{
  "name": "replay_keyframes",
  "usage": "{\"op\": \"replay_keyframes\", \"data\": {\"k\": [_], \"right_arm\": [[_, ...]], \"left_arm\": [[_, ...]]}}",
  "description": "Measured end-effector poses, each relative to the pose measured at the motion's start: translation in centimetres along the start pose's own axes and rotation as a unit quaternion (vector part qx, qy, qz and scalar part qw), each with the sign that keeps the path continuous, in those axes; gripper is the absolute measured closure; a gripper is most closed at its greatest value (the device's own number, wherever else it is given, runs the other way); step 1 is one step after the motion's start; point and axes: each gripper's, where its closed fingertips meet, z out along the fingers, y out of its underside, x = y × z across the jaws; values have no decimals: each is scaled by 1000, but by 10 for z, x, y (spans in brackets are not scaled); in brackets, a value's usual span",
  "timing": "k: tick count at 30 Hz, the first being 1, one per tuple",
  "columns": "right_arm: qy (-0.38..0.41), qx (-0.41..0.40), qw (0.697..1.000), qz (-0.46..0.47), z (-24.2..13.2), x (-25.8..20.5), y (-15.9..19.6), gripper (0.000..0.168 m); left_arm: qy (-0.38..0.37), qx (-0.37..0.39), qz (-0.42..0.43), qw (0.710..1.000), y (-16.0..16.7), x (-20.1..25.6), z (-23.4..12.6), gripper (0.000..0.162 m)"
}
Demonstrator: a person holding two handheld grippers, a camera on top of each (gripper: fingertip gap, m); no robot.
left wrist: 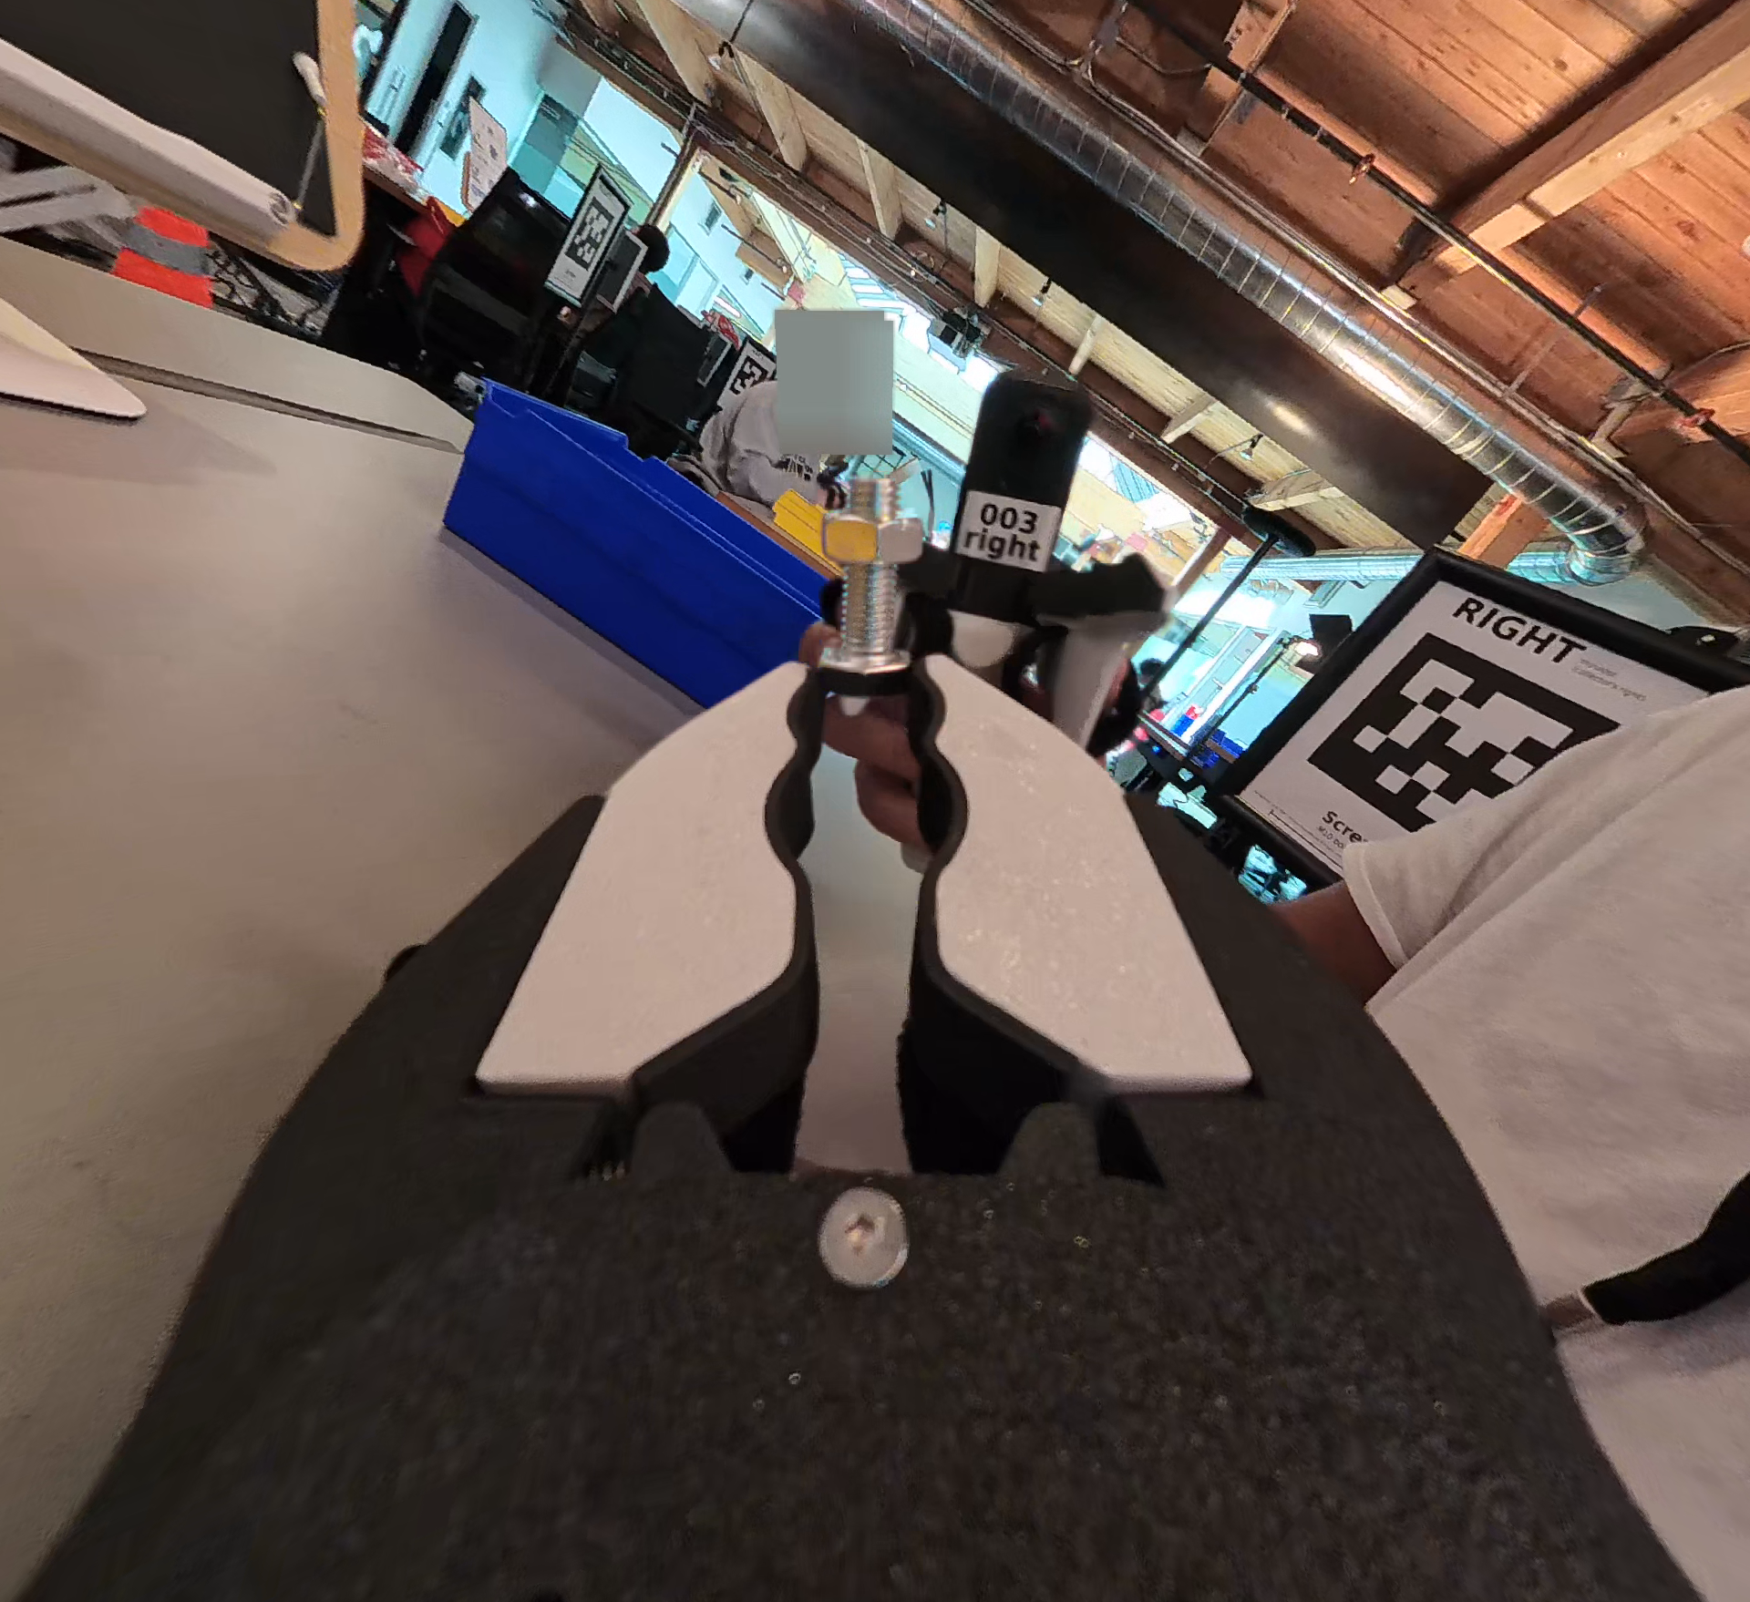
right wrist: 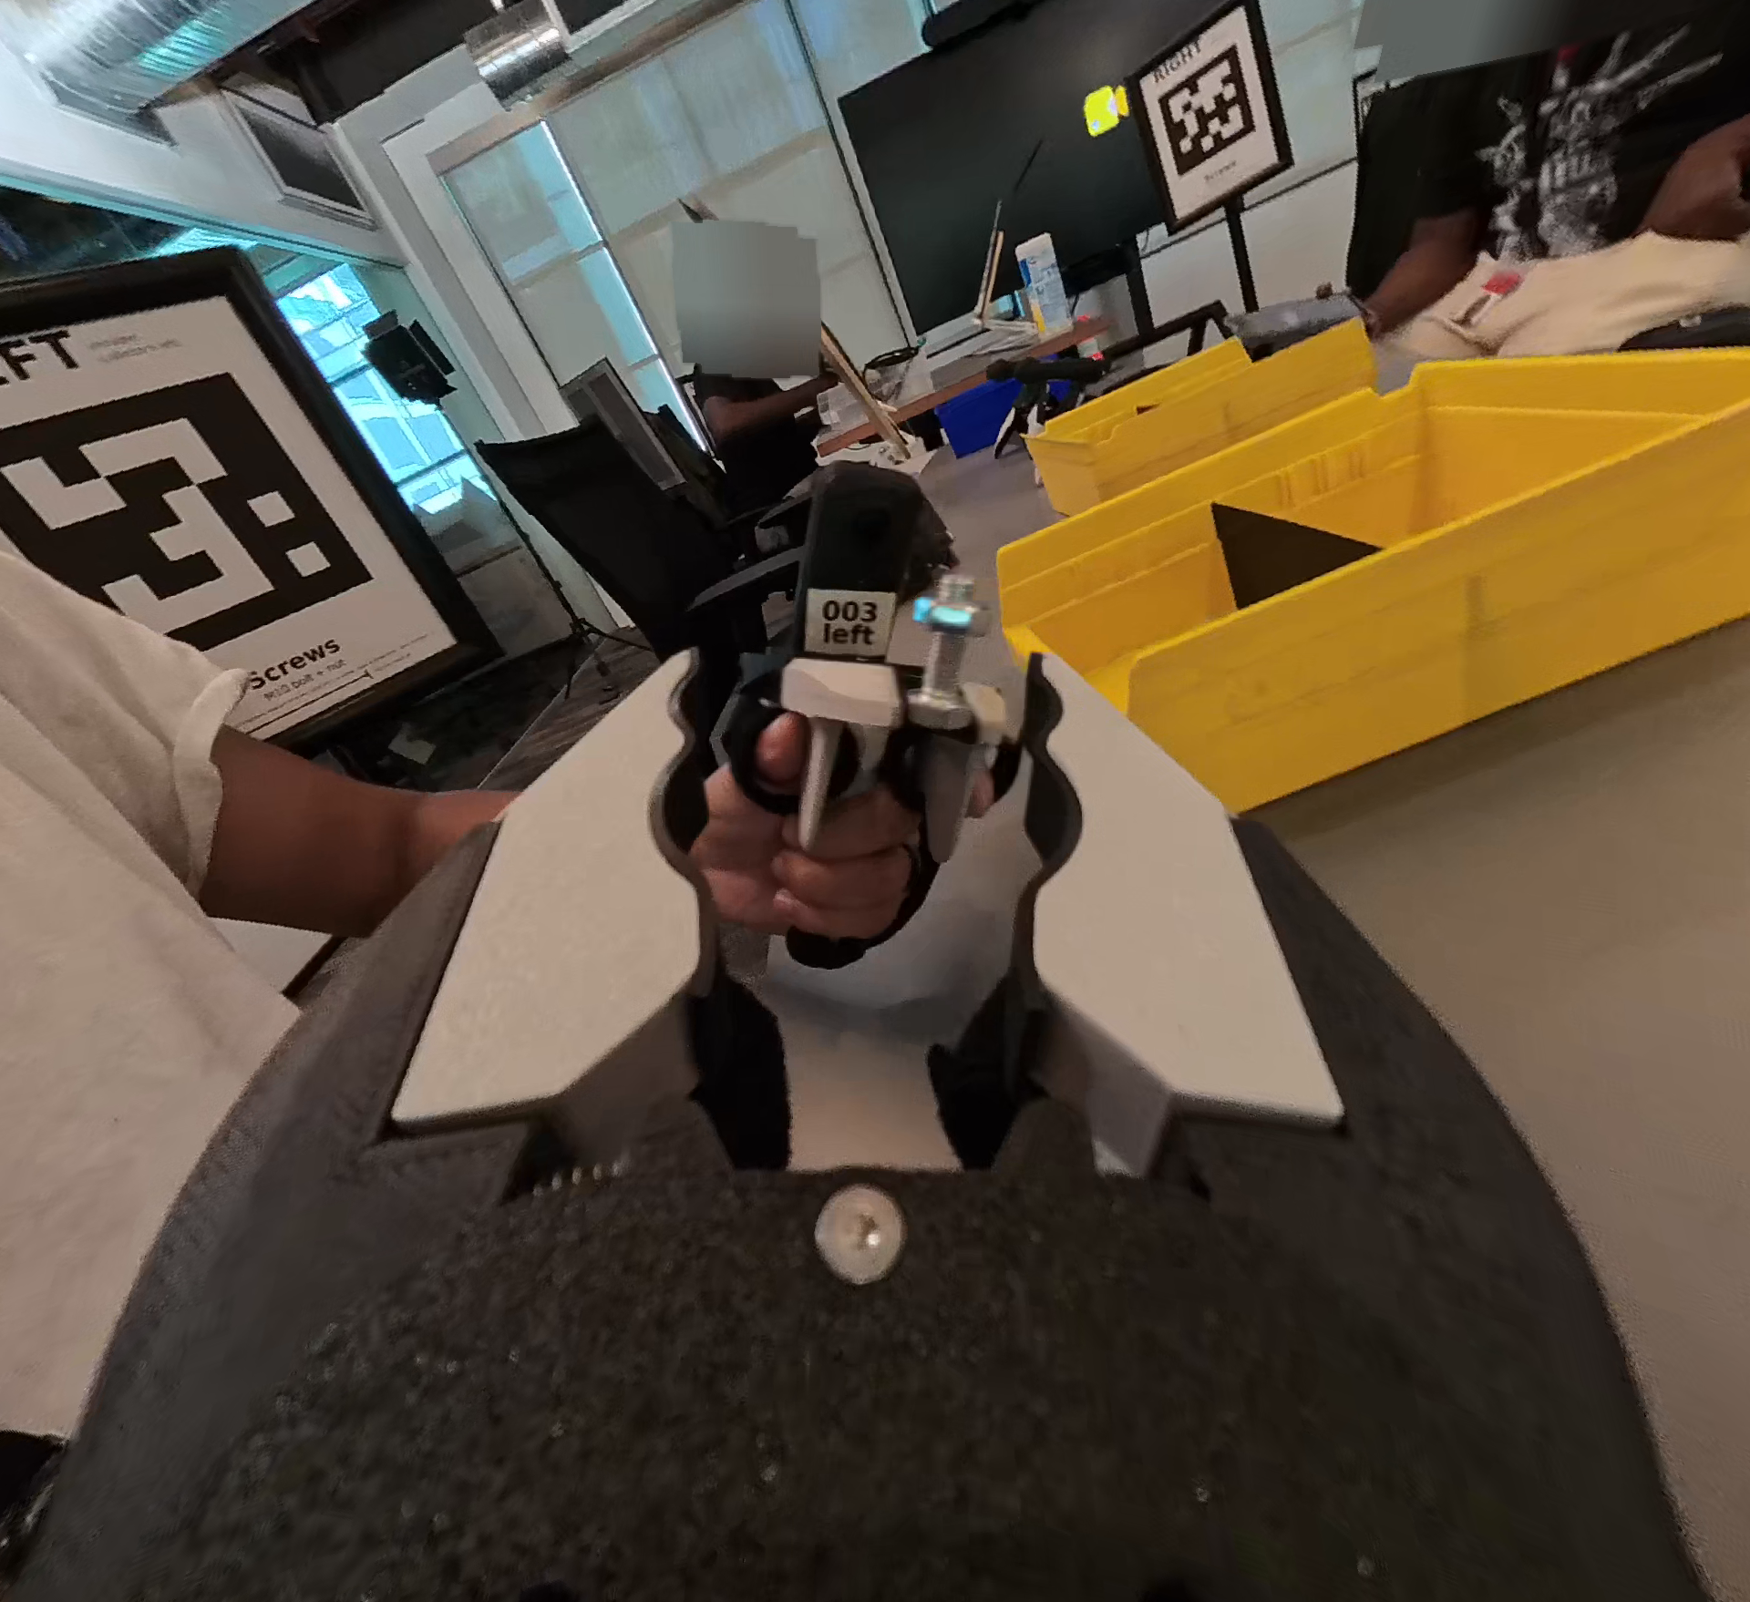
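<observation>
Left gripper (left wrist: 862,686) clenched on upright bolt (left wrist: 864,610) carrying a hex nut (left wrist: 869,536) | right gripper (right wrist: 857,695) released, facing it | grey surface (left wrist: 237,704); blue bin (left wrist: 616,534) behind bolt, yellow bins (right wrist: 1326,610) beside | workshop, wooden ceiling (left wrist: 1326,42).

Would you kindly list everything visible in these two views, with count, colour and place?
bolt: one, silver, upright, head clamped at the left gripper's tips
nut: one, silver, threaded partway down the bolt
blue bin: one, on the grey table beyond the left gripper
yellow bins: two, on the table right of the right gripper; the near one has a black divider
marker boards: two framed, black-and-white, one per side
screen: one, black, far back
seated persons: two, background
left gripper: white fingers, shut on the bolt
right gripper: white fingers, open, facing the left gripper
</observation>
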Motion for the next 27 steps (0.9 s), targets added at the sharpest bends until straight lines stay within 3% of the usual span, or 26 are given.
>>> {"op": "replay_keyframes", "data": {"k": [5,9,12,17,21,23,27], "right_arm": [[-1,-57,998,26,23,5,23,95],[-32,-49,998,-1,36,-17,22,95],[-12,-42,999,-19,30,-15,16,94],[-32,-19,999,-15,6,-20,1,116],[-14,-13,1000,11,-6,-6,-3,129],[-2,-1,999,35,-7,3,-4,128],[-3,-8,999,50,8,5,9,110]], "left_arm": [[23,-42,19,999,18,14,14,145],[23,-49,23,998,21,15,16,145],[13,-34,24,999,13,10,9,145],[-13,13,-5,1000,-8,-7,-9,145],[-13,1,2,1000,-4,-5,-5,145],[-3,-12,3,1000,4,0,1,145],[24,-39,5,999,18,13,14,145]]}}
